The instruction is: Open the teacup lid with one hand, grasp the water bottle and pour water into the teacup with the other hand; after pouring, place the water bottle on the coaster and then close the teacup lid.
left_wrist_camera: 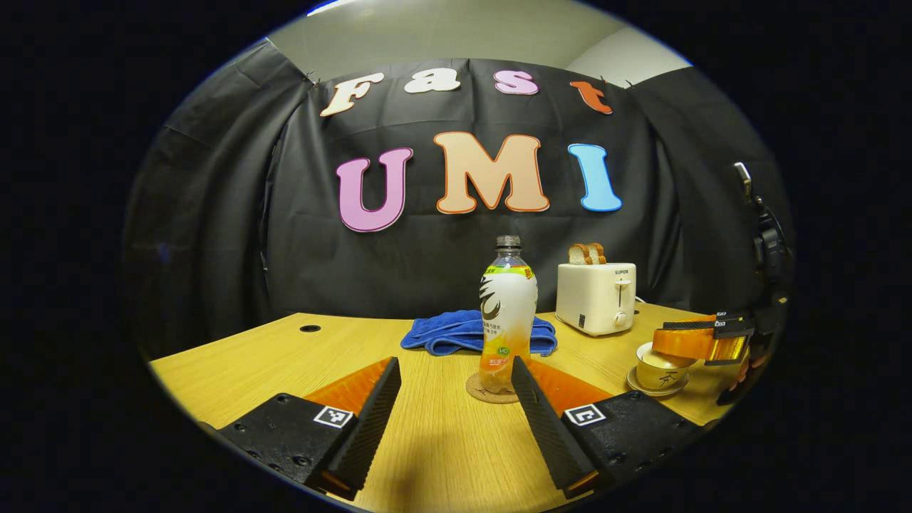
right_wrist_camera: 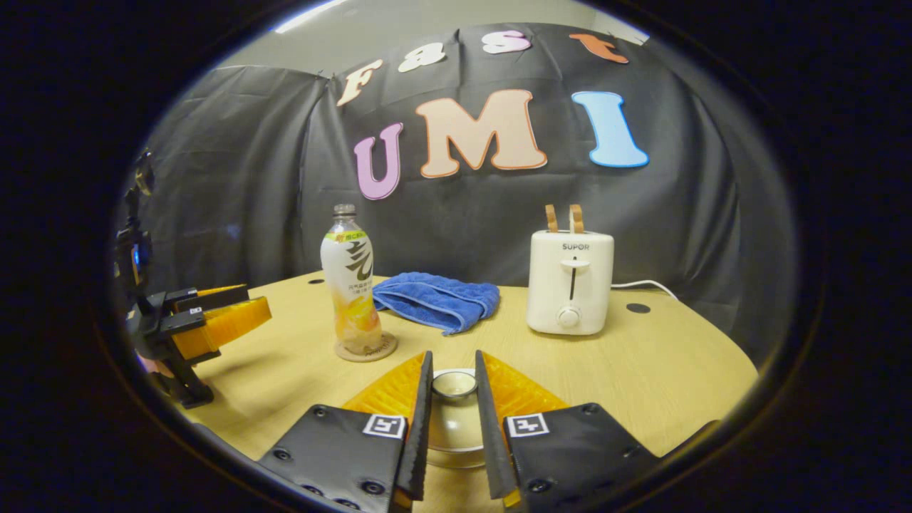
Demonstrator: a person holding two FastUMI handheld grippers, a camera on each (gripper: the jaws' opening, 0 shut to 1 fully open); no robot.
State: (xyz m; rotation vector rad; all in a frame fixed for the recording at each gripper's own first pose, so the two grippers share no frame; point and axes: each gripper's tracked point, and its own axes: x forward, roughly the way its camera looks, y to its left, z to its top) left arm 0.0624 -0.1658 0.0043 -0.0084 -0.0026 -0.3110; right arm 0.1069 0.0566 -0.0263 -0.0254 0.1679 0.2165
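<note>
The lid [right_wrist_camera: 454, 385] sits between my right fingers [right_wrist_camera: 417, 420], its knob flanked closely on both sides, with the cup [right_wrist_camera: 452, 431] below it. The jaws stand narrowly apart, each finger just beside the knob, but I cannot tell whether the pads actually press on it. In the left gripper view my right gripper [left_wrist_camera: 702, 343] hangs over the cup [left_wrist_camera: 659, 370], which stands on its saucer [left_wrist_camera: 657, 390] near the right edge of the table [left_wrist_camera: 442, 442].

My left gripper [left_wrist_camera: 456, 406] is wide open, with only bare tabletop between its fingers. The bottle [left_wrist_camera: 507, 313] stands upright just beyond the fingertips, a little closer to the right finger [left_wrist_camera: 545, 420] than to the left, and apart from both. It rests on the coaster [left_wrist_camera: 488, 390]. Its cap is off and liquid fills only the lower part.

In the right gripper view the bottle [right_wrist_camera: 350, 281] stands on its coaster [right_wrist_camera: 365, 349], ahead and to the left of the cup, and my left gripper [right_wrist_camera: 214, 317] hovers well left of it, above the table [right_wrist_camera: 641, 370].

Behind the bottle lies a crumpled blue towel [left_wrist_camera: 463, 333], also seen in the right gripper view [right_wrist_camera: 434, 299]. To its right a white toaster [right_wrist_camera: 570, 281] stands with two slices of bread [right_wrist_camera: 561, 218] sticking up from its slots, its cord trailing off to the right. In the left gripper view the toaster [left_wrist_camera: 595, 298] stands behind the cup.
</note>
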